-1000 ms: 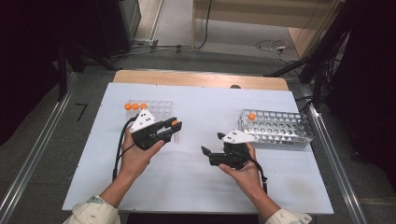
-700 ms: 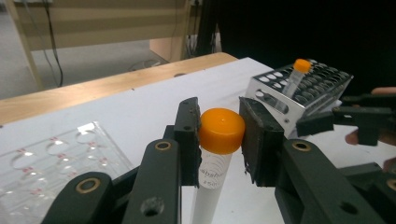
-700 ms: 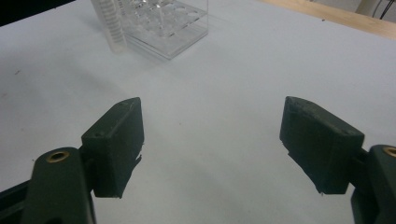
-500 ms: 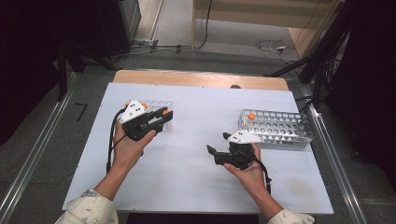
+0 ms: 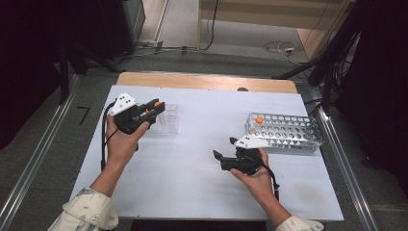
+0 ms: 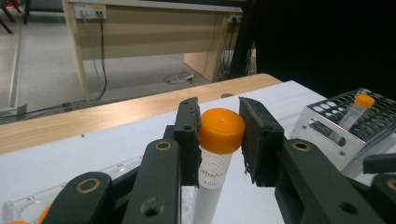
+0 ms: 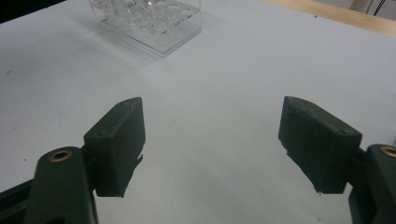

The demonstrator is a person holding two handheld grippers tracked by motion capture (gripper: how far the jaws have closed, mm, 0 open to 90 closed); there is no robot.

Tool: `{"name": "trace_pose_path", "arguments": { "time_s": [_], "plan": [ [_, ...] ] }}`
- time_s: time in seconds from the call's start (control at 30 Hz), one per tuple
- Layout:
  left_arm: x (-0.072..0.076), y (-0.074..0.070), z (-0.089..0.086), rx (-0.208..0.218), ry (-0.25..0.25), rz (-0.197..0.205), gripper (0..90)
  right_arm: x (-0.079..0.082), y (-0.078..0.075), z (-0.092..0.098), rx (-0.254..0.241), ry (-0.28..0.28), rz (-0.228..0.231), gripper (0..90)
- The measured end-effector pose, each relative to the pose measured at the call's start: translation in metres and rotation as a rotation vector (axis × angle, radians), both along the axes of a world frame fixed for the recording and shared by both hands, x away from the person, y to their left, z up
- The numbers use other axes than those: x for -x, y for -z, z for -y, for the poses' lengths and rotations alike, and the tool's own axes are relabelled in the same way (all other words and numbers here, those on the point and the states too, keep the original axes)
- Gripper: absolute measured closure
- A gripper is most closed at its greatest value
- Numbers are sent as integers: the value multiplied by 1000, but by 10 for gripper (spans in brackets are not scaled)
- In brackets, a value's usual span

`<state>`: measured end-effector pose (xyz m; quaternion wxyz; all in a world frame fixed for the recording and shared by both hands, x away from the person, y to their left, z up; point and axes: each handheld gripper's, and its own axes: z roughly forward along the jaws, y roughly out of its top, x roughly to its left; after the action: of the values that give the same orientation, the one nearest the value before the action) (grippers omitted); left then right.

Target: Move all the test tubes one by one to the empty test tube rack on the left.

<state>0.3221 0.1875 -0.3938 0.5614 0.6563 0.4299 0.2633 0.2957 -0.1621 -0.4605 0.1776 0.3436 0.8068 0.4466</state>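
My left gripper (image 5: 155, 107) is clamped on an orange-capped tube (image 6: 219, 140): in the left gripper view both pads press against the sides of the cap, and the white tube body hangs straight down between them, clear of any rack. From the high view, I hold that gripper over the near left edge of the clear plastic rack (image 5: 166, 119), with the tube's cap showing as an orange spot at the jaw tips. The rack stands on the white table (image 5: 192, 168), and I take it as my landmark. My right gripper (image 7: 210, 140) is released, its jaws spread wide with nothing but bare table between them; it sits low, well to the right of the clear rack and nearer to me, pointing back toward it. Farther right of the clear rack, well apart from it, stands a metal rack (image 5: 284, 131) with one orange-capped tube (image 5: 259, 119) upright in its far left corner
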Motion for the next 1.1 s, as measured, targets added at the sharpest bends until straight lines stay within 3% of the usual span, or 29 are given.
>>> {"name": "trace_pose_path", "arguments": {
  "time_s": [0.3, 0.53, 0.77, 1.1],
  "plan": [
    [-13, -3, -8, -5, -57, 1, 708, 1, 0, 0, -3, 0, -2, 215],
    [-24, 4, -13, -13, -95, -6, 708, 1, 0, 0, -1, -4, -4, 215],
    [-27, 13, -9, -55, -90, -27, 708, 1, 0, 1, -6, 3, -8, 215],
    [-27, 30, -10, -82, -87, -81, 706, 1, 1, 0, -5, -1, -13, 215]
  ]
}}
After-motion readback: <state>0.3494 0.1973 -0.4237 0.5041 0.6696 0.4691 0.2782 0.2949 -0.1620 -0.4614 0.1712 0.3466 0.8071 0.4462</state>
